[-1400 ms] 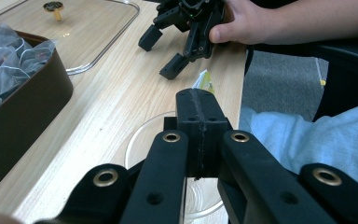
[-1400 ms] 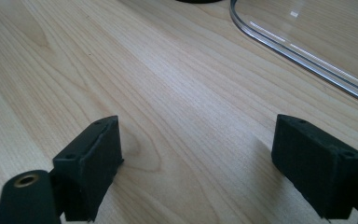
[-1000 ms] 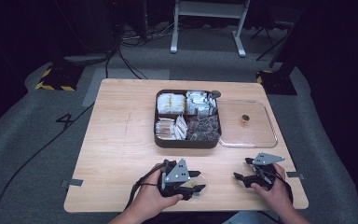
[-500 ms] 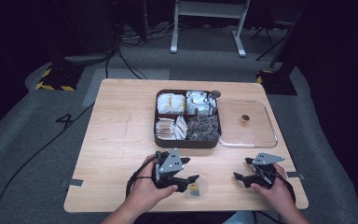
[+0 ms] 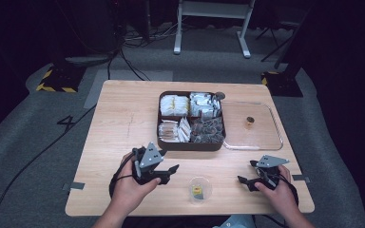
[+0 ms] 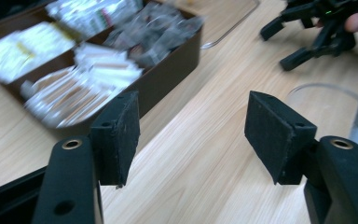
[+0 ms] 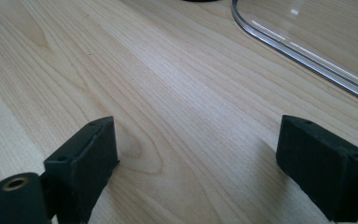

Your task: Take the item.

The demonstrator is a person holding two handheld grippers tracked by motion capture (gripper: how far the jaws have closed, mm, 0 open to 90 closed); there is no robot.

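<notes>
Two grippers, left and right, jaws wide, flank clear cup: likely light, crushable; grip its rim gently.

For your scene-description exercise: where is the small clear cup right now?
In the high view, the clear cup stands near the table's front edge, between the left gripper and right gripper.

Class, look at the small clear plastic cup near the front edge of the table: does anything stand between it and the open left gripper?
Nothing visible: only bare wooden table separates the left gripper from the small clear plastic cup.
</notes>
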